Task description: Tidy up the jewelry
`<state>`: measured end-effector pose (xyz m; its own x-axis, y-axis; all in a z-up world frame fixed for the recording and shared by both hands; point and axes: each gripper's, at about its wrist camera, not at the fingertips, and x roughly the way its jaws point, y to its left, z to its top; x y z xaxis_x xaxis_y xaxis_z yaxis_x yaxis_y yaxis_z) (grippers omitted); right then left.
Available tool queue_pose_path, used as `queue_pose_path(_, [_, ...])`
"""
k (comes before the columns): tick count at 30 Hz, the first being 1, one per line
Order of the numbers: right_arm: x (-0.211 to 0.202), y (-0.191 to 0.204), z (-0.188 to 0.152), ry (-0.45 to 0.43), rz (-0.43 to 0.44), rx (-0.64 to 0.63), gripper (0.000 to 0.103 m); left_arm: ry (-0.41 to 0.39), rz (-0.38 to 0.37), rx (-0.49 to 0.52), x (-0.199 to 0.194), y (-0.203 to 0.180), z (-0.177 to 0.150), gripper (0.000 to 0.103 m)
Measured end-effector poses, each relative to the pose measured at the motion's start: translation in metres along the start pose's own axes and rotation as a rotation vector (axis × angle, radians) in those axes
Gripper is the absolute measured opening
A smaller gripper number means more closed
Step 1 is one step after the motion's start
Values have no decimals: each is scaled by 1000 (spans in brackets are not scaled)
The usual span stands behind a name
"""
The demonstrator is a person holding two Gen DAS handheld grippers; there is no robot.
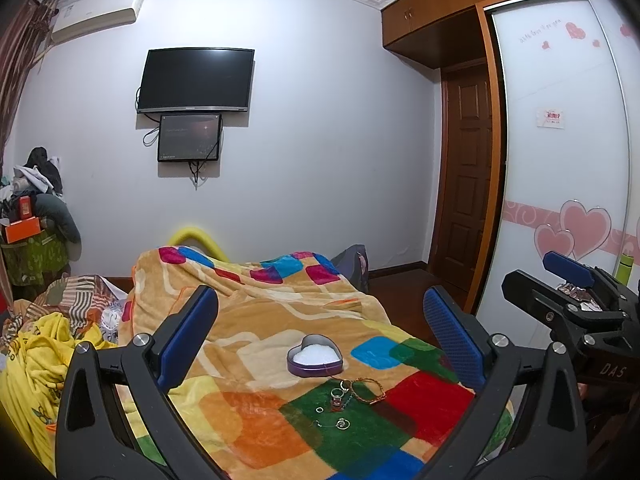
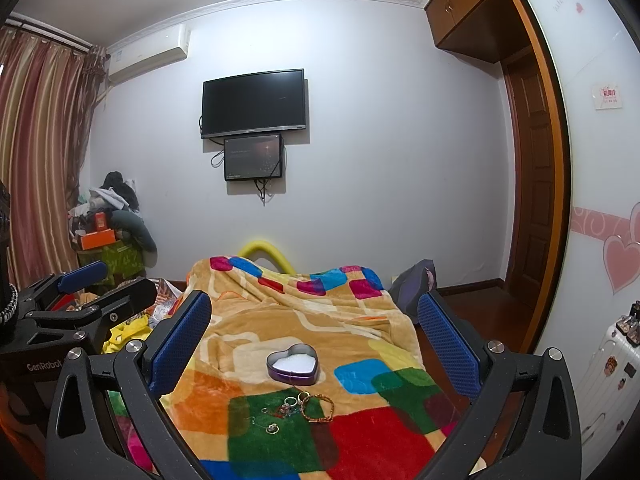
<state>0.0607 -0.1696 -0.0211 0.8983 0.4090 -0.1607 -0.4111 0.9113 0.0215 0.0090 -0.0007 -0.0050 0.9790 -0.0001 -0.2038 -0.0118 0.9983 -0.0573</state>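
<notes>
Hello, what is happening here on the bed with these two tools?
A person holds two grippers above a bed, about to tidy jewelry. The left gripper and right gripper are both open and hold nothing. A heart-shaped tin sits open on the colourful blanket. A bracelet and several rings lie loose on the blanket beside the tin, not yet touched.

Both wrist views look along the blanket (image 1: 280, 320) toward the television (image 2: 253, 103) wall

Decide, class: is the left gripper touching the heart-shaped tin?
Apart. The left wrist view shows the left gripper open above the blanket, with the heart-shaped tin lying untouched between its fingers.
</notes>
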Motion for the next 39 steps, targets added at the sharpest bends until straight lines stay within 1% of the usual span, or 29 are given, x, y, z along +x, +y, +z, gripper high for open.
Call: queue_pose_path(39, [-2, -1, 0, 7, 2, 9, 103, 15, -9, -15, 1, 1, 3, 103])
